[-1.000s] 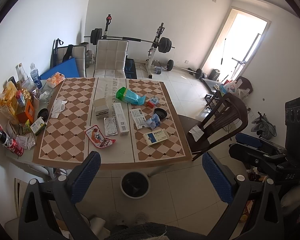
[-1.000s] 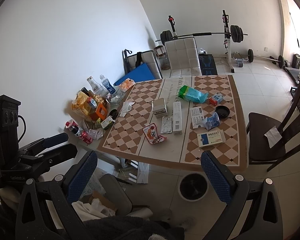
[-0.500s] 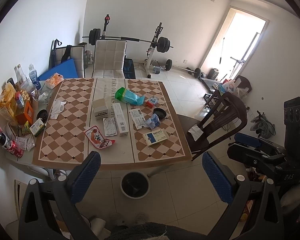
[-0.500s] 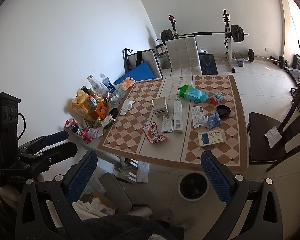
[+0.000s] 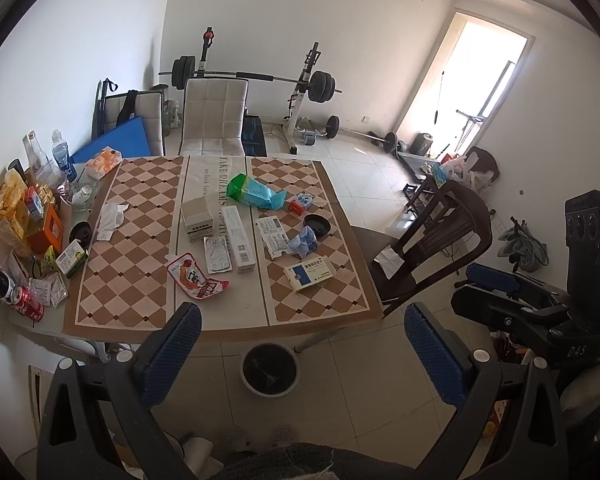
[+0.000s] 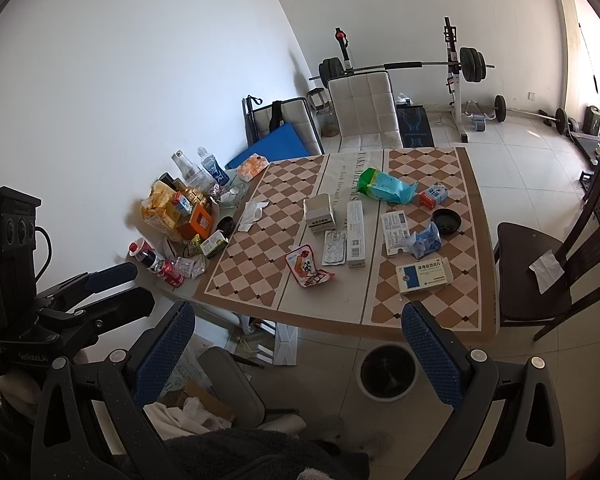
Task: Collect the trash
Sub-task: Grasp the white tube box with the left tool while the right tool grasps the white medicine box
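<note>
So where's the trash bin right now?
The bin stands on the floor just in front of the table's near edge, low and central in both views, between the open grippers' fingers.

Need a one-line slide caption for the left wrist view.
Open left gripper above the floor bin, facing a checkered table strewn with boxes and wrappers.

Each handheld gripper is built the same: matte black plastic arms with triangular cut-outs, ending in two fingers faced with blue, finely dimpled pads. On the left gripper [image 5: 302,344] small white round caps sit at the finger joints, and the right gripper [image 6: 298,346] carries the same pale caps. Seen from the other's camera, each unit has a tall black block with three round holes near its top, a blue-sleeved bar along its side and faint white lettering; the left one trails a black cable.
</note>
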Tool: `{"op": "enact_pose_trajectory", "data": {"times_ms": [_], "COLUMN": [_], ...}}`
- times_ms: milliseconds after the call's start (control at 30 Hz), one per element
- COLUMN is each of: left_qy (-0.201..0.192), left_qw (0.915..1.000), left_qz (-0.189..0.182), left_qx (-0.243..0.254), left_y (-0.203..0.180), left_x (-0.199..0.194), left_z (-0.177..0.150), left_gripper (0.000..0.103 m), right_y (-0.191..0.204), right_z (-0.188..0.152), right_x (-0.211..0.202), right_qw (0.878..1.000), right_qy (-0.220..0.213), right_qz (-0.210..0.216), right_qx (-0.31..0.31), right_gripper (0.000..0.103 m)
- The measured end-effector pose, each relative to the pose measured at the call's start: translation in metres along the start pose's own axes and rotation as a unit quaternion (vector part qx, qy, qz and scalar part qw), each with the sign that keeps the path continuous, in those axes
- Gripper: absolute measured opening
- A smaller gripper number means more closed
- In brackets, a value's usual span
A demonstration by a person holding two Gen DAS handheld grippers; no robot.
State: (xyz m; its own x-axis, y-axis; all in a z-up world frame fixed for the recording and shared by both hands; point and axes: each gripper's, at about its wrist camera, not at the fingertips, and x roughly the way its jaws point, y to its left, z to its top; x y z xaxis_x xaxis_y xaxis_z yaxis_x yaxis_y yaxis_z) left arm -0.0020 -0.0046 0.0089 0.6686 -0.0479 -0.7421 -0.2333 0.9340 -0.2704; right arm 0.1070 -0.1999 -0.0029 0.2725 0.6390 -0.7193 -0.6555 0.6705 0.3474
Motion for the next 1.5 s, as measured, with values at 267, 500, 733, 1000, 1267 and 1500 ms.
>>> {"op": "enact_pose_trajectory", "data": {"times_ms": [267,500,733,1000,1267,1500], "left_qy": [0.007,0.004,0.113,0.202,0.232,0.282], "left_qw": [0.9998,0.9747,0.9406,0.8779,0.8734,0.9070], "left_qz": [0.016,0.223,0.308,0.394,0.383,0.270], "left_qx": [0.010,0.008,-0.085,-0.182,-0.191,-0.157], "left_y": [0.012,0.060,0.137,0.172,0.154,0.131], "left_x": [0.018,0.103,0.217,0.310,0.379,0.470], "left_z": [0.014,0.014,-0.014,-0.033,0.002,0.046], "left_gripper": [0.103,0.103,0.103,0.103,0.103,0.103], "right_y": [0.001,-0.056,-0.192,-0.294,-0.311,-0.318], "right_z": [-0.003,0.000,-0.011,-0.024,-0.008,-0.008], "right_x": [0.012,0.076,0.226,0.410,0.501,0.499], "right_qw": [1.000,0.986,0.921,0.857,0.849,0.897], "right_qy": [0.001,0.037,0.108,0.208,0.273,0.329], "right_qz": [-0.011,-0.074,-0.172,-0.217,-0.274,-0.255], "right_qx": [0.017,0.144,0.332,0.418,0.361,0.152], "right_gripper": [0.103,0.103,0.103,0.103,0.101,0.093]}}
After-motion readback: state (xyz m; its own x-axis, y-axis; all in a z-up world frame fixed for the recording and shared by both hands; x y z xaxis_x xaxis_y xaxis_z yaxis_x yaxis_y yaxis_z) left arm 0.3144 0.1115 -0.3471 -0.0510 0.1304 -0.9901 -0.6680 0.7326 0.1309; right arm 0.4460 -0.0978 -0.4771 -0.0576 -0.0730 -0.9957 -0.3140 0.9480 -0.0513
